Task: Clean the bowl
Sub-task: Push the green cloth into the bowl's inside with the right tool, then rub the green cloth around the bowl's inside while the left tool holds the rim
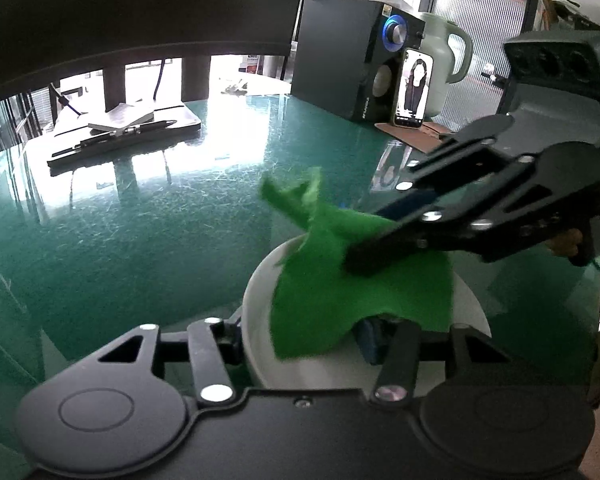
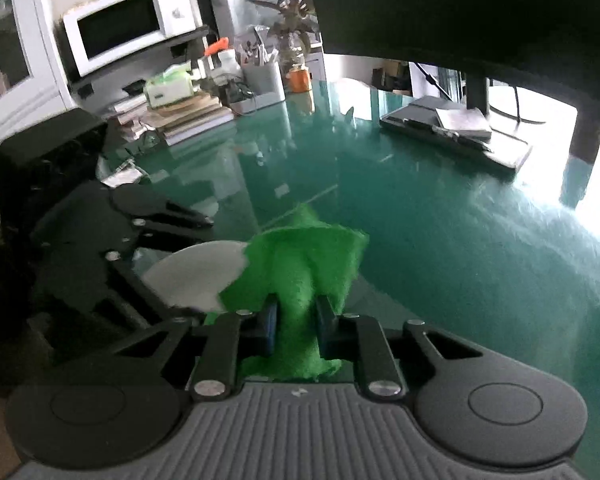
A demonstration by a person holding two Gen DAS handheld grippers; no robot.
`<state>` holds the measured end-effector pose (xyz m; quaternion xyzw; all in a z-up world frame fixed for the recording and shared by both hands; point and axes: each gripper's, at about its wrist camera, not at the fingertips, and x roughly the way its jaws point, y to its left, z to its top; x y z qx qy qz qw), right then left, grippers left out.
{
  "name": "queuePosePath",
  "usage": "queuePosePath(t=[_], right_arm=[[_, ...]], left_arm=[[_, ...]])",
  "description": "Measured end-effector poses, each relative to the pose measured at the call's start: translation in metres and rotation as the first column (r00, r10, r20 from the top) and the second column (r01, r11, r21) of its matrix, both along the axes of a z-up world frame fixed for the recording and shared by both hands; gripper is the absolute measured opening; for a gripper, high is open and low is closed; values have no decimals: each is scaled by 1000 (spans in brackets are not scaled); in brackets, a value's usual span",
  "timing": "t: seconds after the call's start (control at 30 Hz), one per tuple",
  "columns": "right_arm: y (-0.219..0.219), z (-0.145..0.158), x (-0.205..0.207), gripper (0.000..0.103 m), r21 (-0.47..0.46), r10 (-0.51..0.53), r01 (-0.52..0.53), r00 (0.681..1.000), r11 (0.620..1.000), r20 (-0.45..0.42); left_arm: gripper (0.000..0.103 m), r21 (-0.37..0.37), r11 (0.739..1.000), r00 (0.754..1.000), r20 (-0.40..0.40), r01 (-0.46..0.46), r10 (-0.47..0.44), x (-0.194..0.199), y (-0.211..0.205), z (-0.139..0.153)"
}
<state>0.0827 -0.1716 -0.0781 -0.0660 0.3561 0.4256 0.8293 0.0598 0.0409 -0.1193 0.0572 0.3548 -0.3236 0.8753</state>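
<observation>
Right gripper (image 2: 294, 320): clamped on green cloth (image 2: 304, 276), pressing it over the bowl. Left gripper (image 1: 304, 340): fingers astride white bowl's (image 1: 260, 304) near rim; whether they pinch it, cannot tell. Green glass table (image 1: 160, 220): bears bowl. Speaker (image 1: 340, 68), kettle (image 1: 444, 52), phone (image 1: 414, 88): far edge.

Bright green cloth (image 1: 340, 288) over a white bowl (image 1: 260, 320) on a scratched teal-green glass table (image 1: 160, 220); black speaker (image 1: 340, 60) with blue-ringed knob; pale green kettle (image 1: 448, 56).
</observation>
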Motion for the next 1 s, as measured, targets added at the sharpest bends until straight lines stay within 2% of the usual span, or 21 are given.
queuePosePath(t=[0.17, 0.4, 0.5, 0.57, 0.7, 0.9, 1.0], right_arm=[[7, 3, 1, 19, 7, -1, 0, 999, 1000, 53], [50, 7, 12, 20, 1, 129, -130, 983, 992, 129], [46, 8, 13, 18, -12, 121, -121, 984, 993, 130], [33, 4, 13, 14, -44, 83, -79, 990, 996, 110], [15, -1, 3, 14, -62, 46, -41, 996, 997, 81], [23, -2, 4, 12, -58, 27, -21, 995, 998, 101], [38, -2, 10, 18, -53, 60, -54, 991, 997, 118]], left_arm=[[51, 6, 1000, 1000, 1, -4, 4, -1, -2, 0], [53, 13, 999, 999, 0, -49, 49, -2, -1, 1], [54, 11, 998, 998, 0, -62, 62, -2, -1, 0], [55, 10, 998, 998, 1, -69, 69, -2, -1, 0], [57, 14, 998, 998, 3, -68, 68, -2, -2, 1], [57, 37, 997, 998, 9, -70, 70, -3, -9, 2], [57, 52, 995, 996, 13, -87, 86, -4, -8, 3]])
